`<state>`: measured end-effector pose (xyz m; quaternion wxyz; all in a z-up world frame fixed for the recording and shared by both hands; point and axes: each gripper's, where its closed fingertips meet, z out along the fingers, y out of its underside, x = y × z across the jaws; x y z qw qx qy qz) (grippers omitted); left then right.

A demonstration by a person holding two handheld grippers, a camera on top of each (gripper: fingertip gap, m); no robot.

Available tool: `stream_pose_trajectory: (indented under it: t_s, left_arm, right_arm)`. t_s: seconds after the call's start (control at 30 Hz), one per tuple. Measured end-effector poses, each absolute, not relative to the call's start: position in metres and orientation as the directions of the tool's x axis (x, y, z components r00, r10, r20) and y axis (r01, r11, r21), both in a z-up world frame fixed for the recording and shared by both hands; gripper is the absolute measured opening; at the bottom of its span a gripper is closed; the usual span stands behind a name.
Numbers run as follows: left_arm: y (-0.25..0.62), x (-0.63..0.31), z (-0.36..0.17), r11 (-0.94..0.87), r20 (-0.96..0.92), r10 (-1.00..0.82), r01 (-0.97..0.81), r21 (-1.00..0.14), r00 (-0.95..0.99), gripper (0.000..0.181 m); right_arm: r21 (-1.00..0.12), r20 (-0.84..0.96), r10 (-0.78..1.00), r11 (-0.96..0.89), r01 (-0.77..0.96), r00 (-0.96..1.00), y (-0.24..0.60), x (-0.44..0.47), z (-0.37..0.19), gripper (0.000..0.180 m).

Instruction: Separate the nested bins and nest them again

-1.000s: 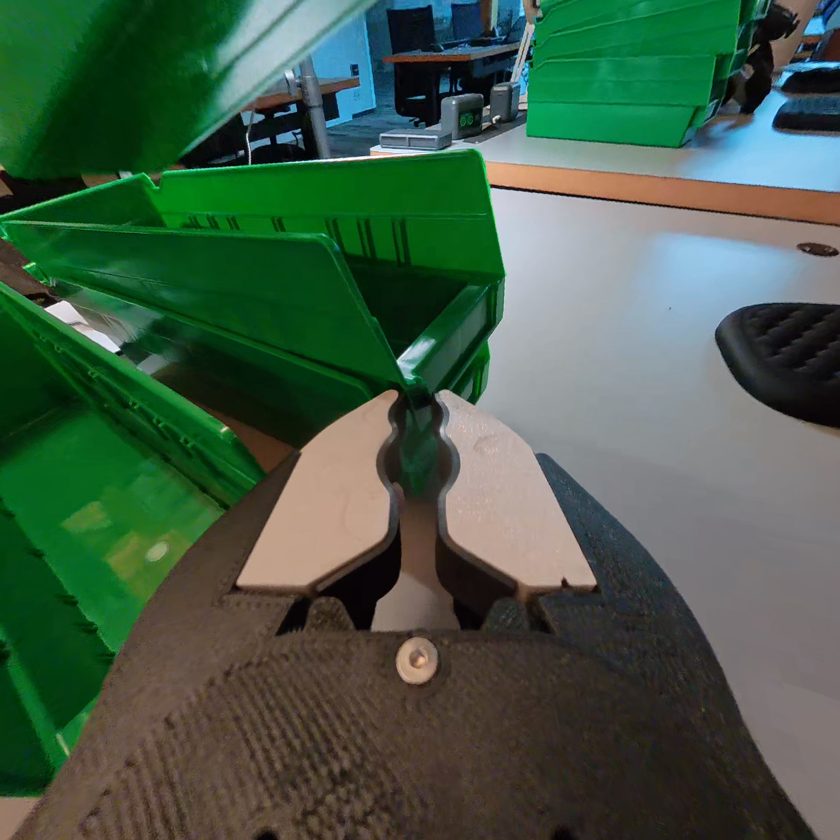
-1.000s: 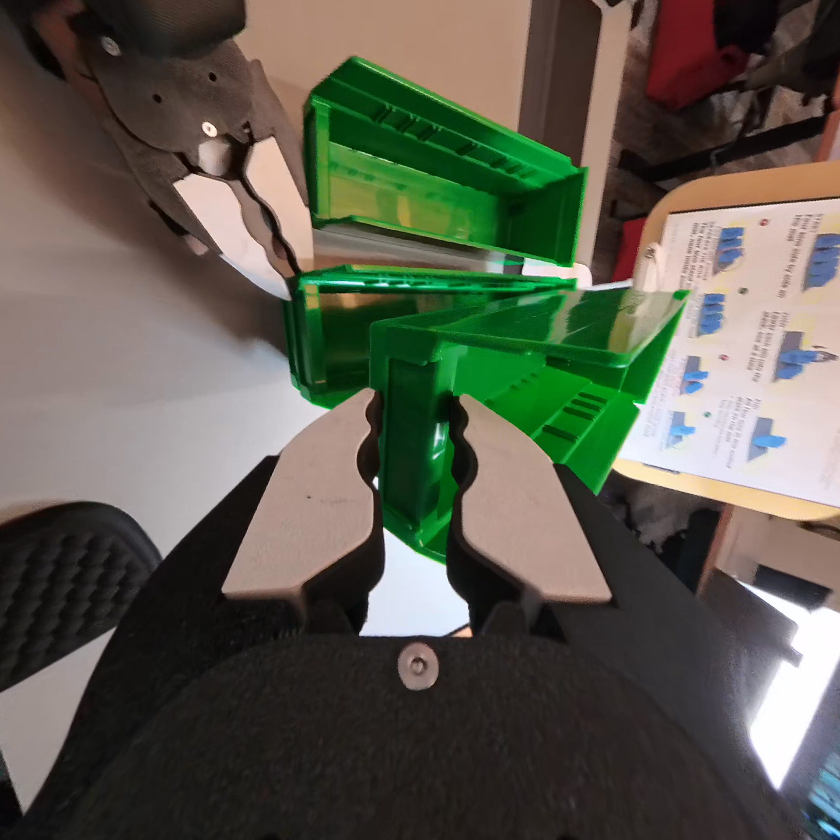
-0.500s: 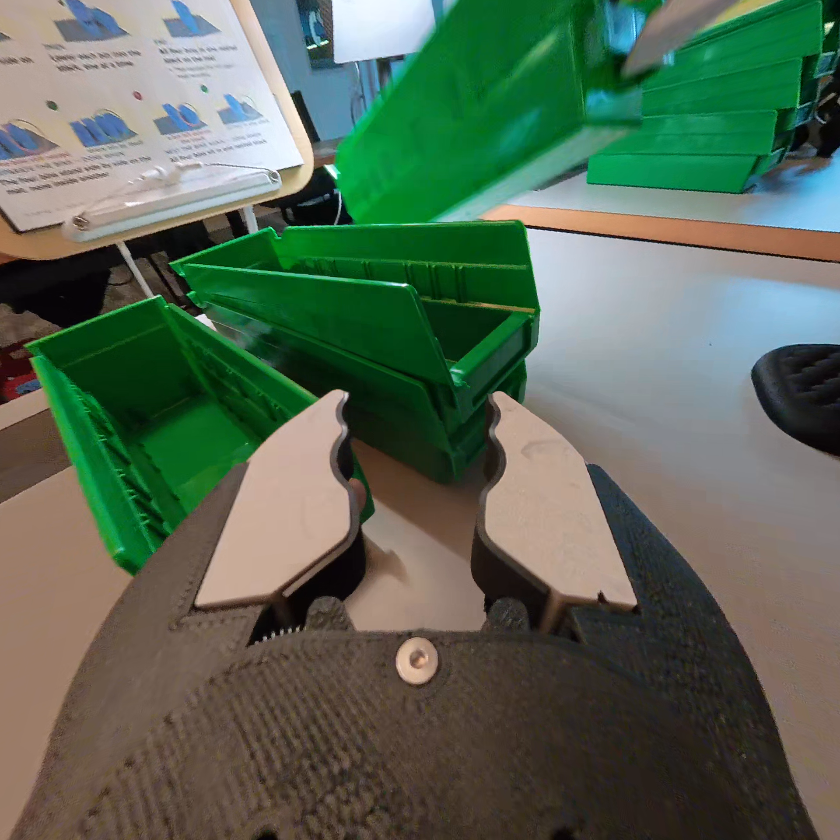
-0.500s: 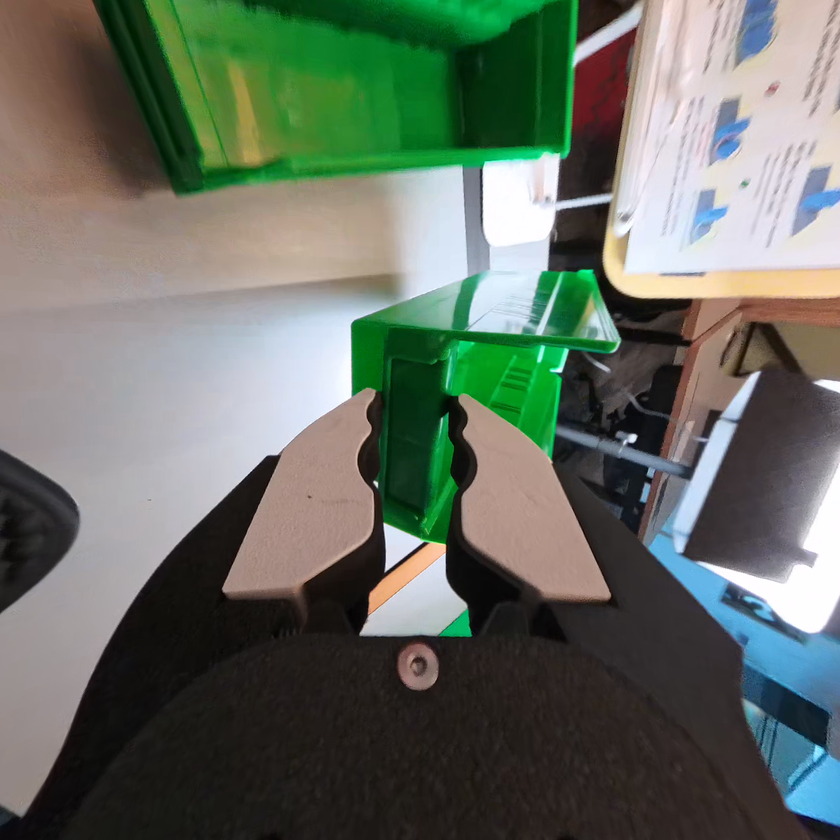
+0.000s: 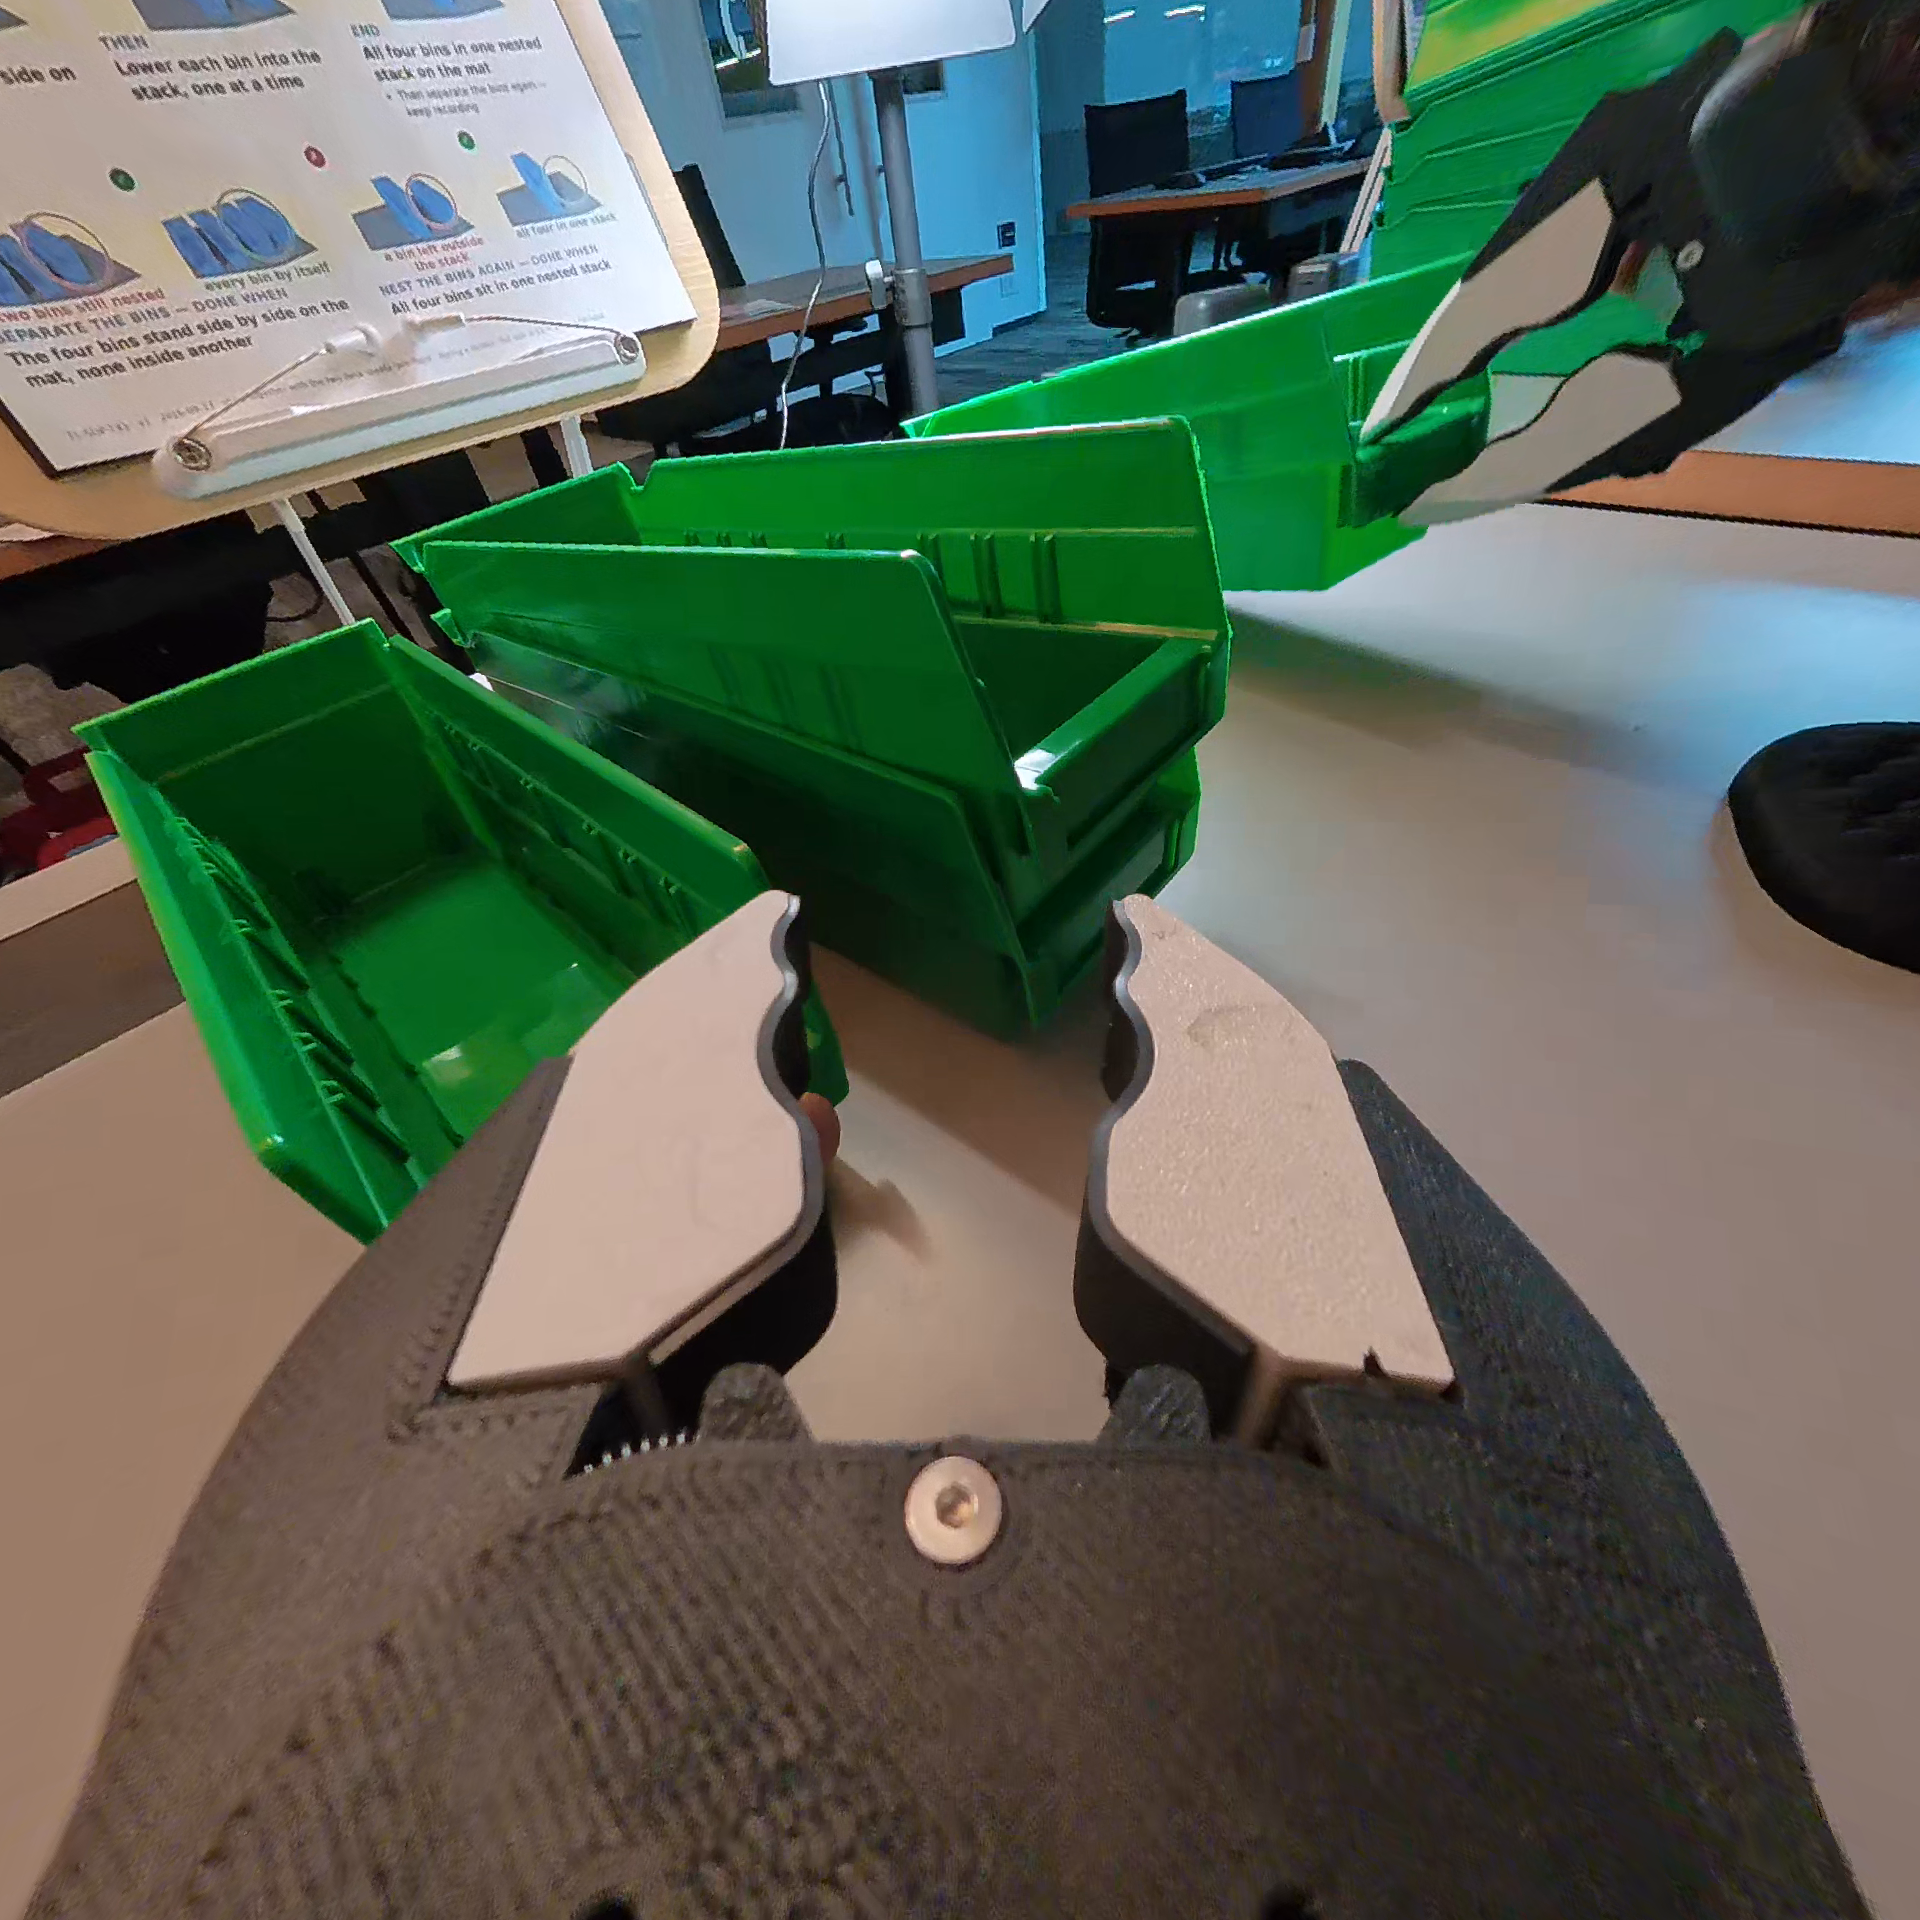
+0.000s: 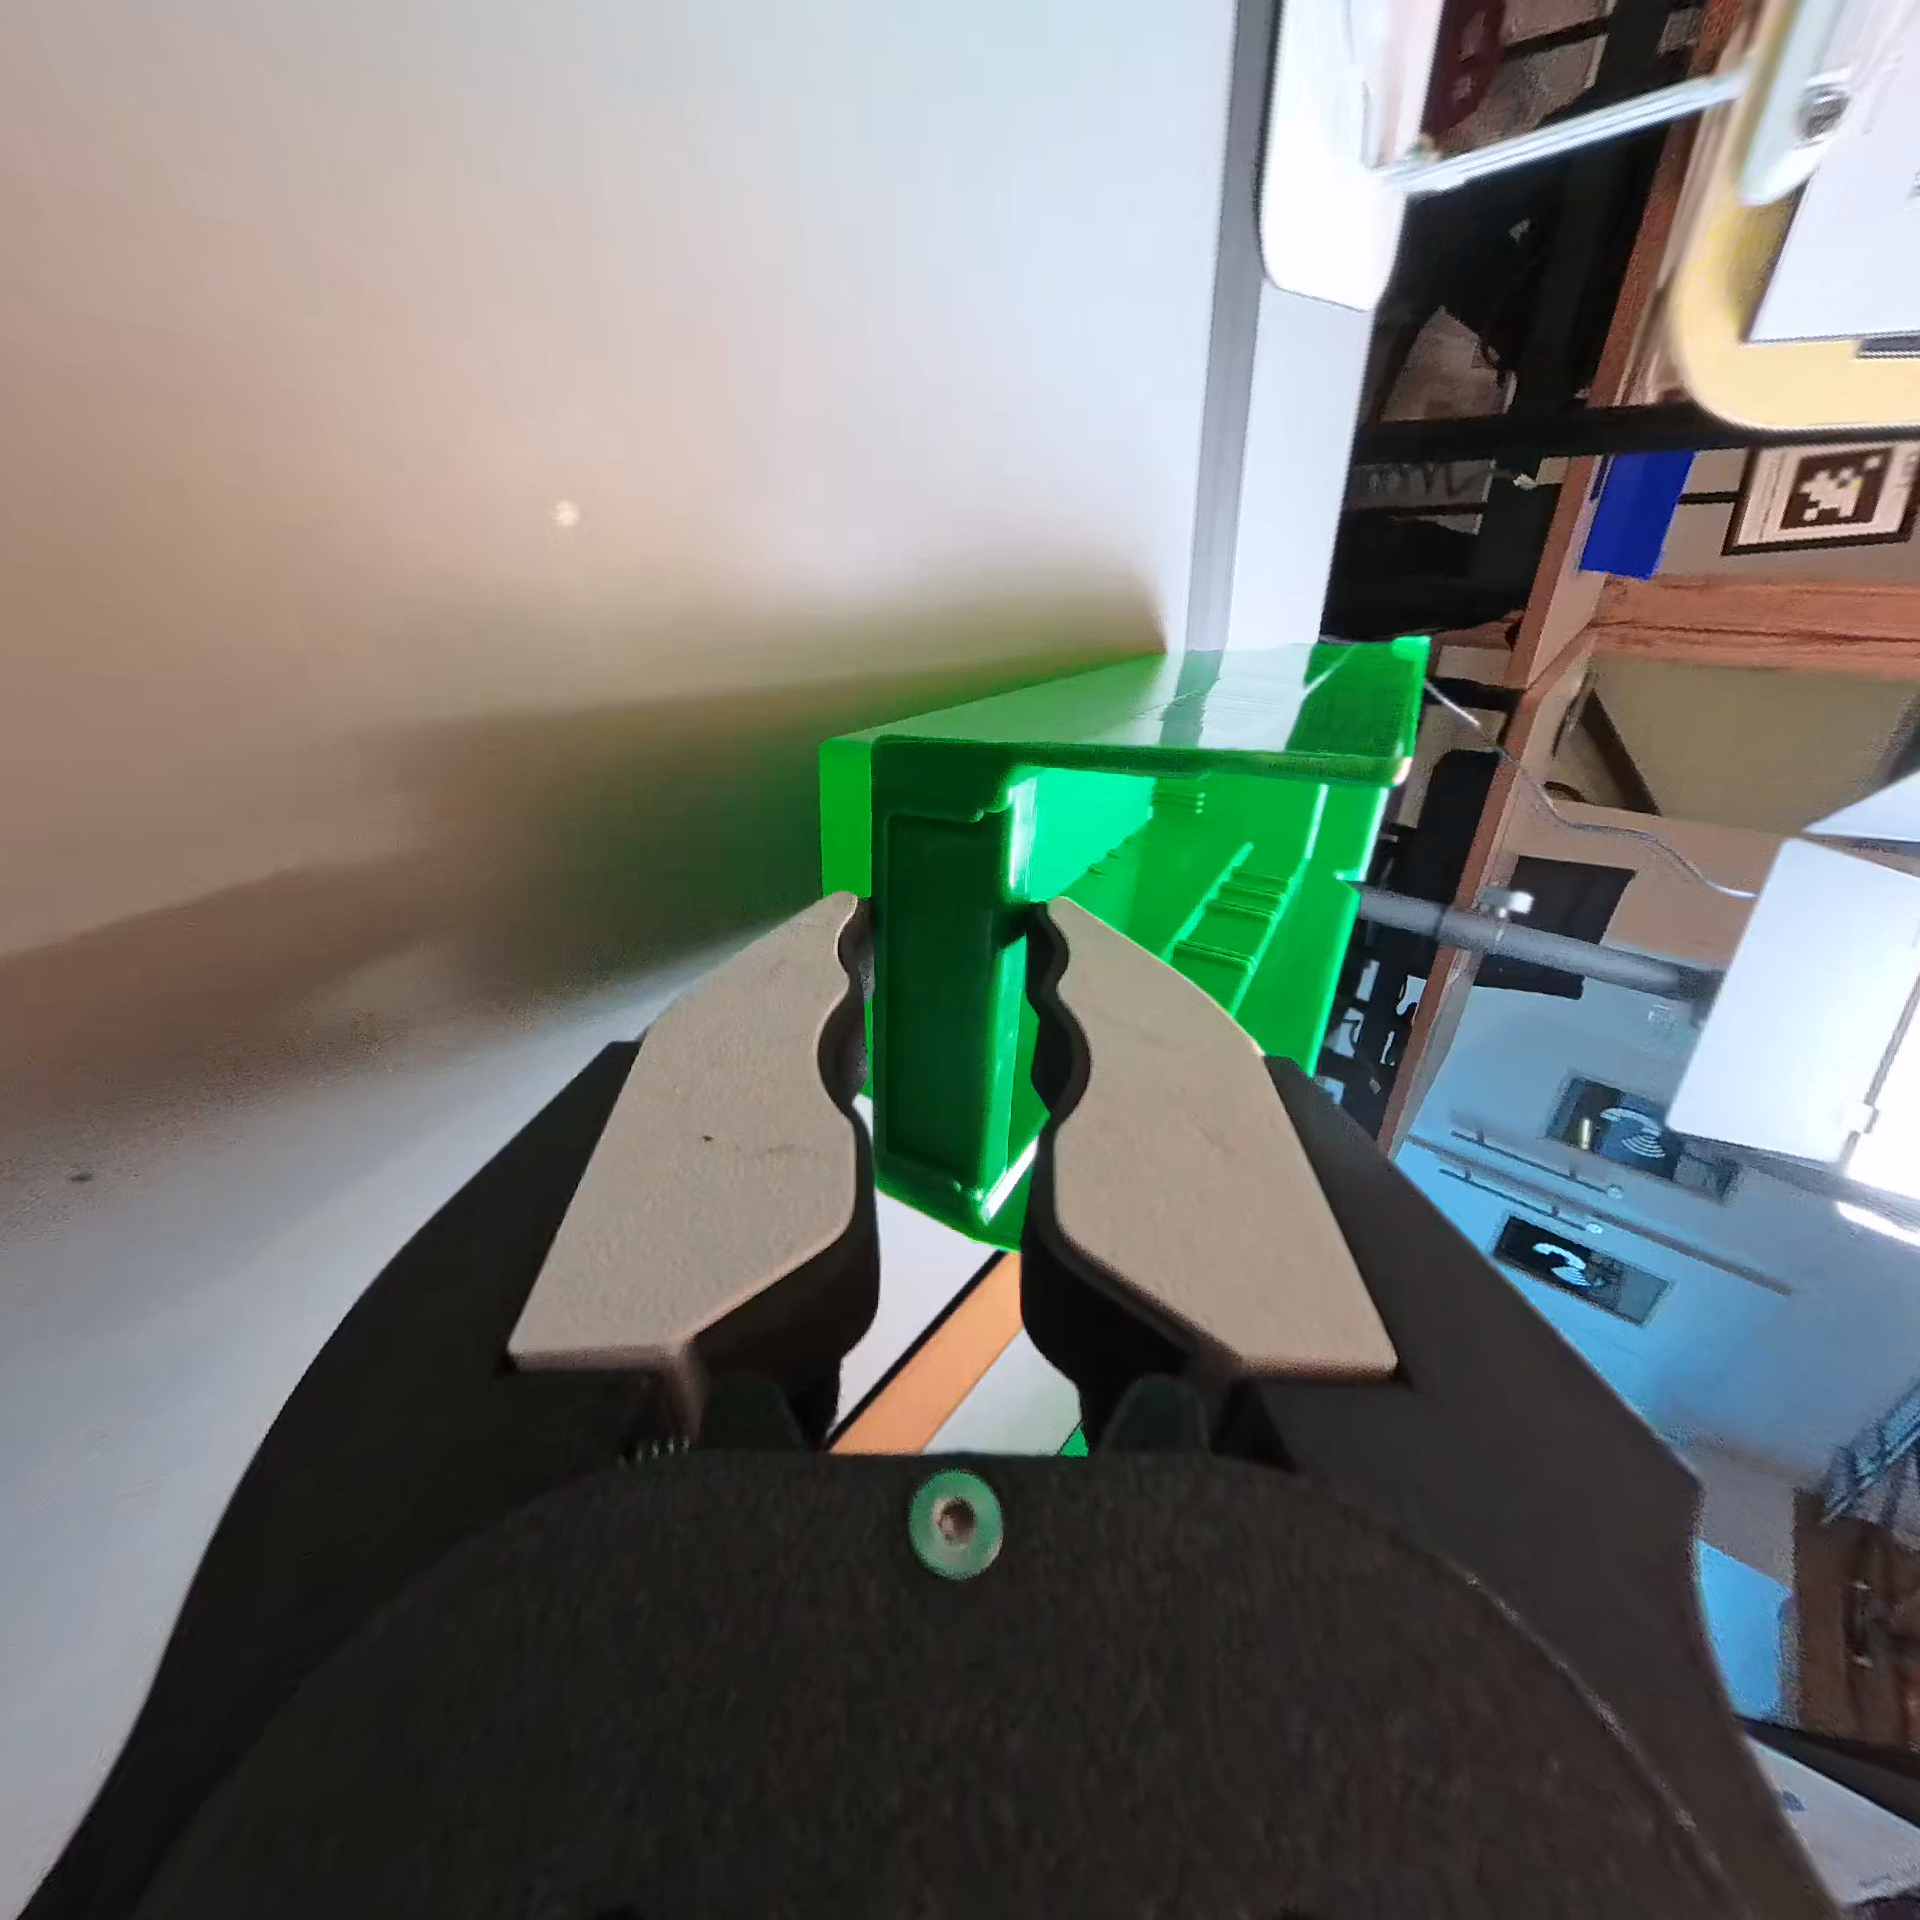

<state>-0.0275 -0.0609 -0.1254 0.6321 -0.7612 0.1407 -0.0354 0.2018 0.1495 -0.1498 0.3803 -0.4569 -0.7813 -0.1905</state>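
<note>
Left wrist view shows the separating part-way through. One green bin (image 5: 416, 914) stands alone on the tabletop (image 5: 1507, 1039), just left of the left tongs (image 5: 951, 997), which are spread wide and hold nothing. Beside it sits a stack of bins (image 5: 935, 707) with one tilted inside another, so at least two remain nested. Farther back, the right tongs (image 5: 1455, 436) pinch the front lip of a third green bin (image 5: 1226, 457), which looks low over or on the tabletop behind the stack; whether it rests there I cannot tell. By my judgement, that bin needs setting down, the stack needs pulling apart, and all the re-nesting is left.

Right wrist view, rolled on its side, gives what the other lacks: a close look at the grip, the right tongs (image 6: 951, 987) pressed onto the held bin's (image 6: 1143, 831) front lip, its ribbed inside running away from the camera. It shows neither the stack nor the lone bin. Only the left view takes in the whole layout and an instruction board (image 5: 312, 208) on a stand behind.
</note>
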Motion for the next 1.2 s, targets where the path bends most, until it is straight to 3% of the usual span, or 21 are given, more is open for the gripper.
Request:
stream_pose_trajectory:
  t_s: [0.13,0.2,0.23,0.3,0.53,0.67,0.87,1.03,1.2]
  left_arm:
    - [-0.061,-0.027,-0.13,-0.169,-0.137,-0.261,-0.185,-0.968,0.956,0.054]
    - [-0.061,-0.028,-0.133,-0.175,-0.142,-0.263,-0.193,-0.965,0.954,0.053]
    - [-0.061,-0.028,-0.135,-0.18,-0.145,-0.263,-0.197,-0.964,0.954,0.053]
    - [-0.06,-0.028,-0.138,-0.188,-0.147,-0.266,-0.201,-0.961,0.953,0.053]
    - [-0.057,-0.026,-0.143,-0.199,-0.155,-0.268,-0.212,-0.957,0.951,0.054]
    - [-0.057,-0.026,-0.146,-0.203,-0.166,-0.268,-0.224,-0.953,0.949,0.053]
    - [-0.058,-0.026,-0.148,-0.205,-0.167,-0.271,-0.226,-0.952,0.948,0.052]
    - [-0.059,-0.025,-0.149,-0.2,-0.176,-0.279,-0.237,-0.951,0.944,0.051]
    - [-0.06,-0.026,-0.149,-0.199,-0.177,-0.282,-0.238,-0.951,0.943,0.051]
  right_arm:
    - [-0.009,0.736,0.583,0.518,0.855,-0.344,0.152,0.211,-0.196,0.018]
    - [-0.015,0.774,0.545,0.522,0.853,-0.321,0.156,0.209,-0.198,0.021]
    - [-0.031,0.76,0.573,0.503,0.864,-0.306,0.155,0.211,-0.199,0.032]
    - [-0.078,0.729,0.633,0.456,0.886,-0.261,0.152,0.212,-0.195,0.046]
    - [-0.347,0.684,0.703,0.549,0.76,-0.196,0.081,0.158,-0.126,0.048]
    - [-0.417,0.671,0.692,0.648,0.637,-0.265,0.021,0.109,-0.099,0.049]
    - [-0.305,0.693,0.591,0.758,0.576,-0.412,-0.019,0.048,-0.114,0.052]
    - [-0.184,0.683,0.578,0.728,0.661,-0.447,-0.004,0.017,-0.149,0.054]
    - [-0.045,0.706,0.538,0.683,0.729,-0.46,0.015,0.008,-0.168,0.031]
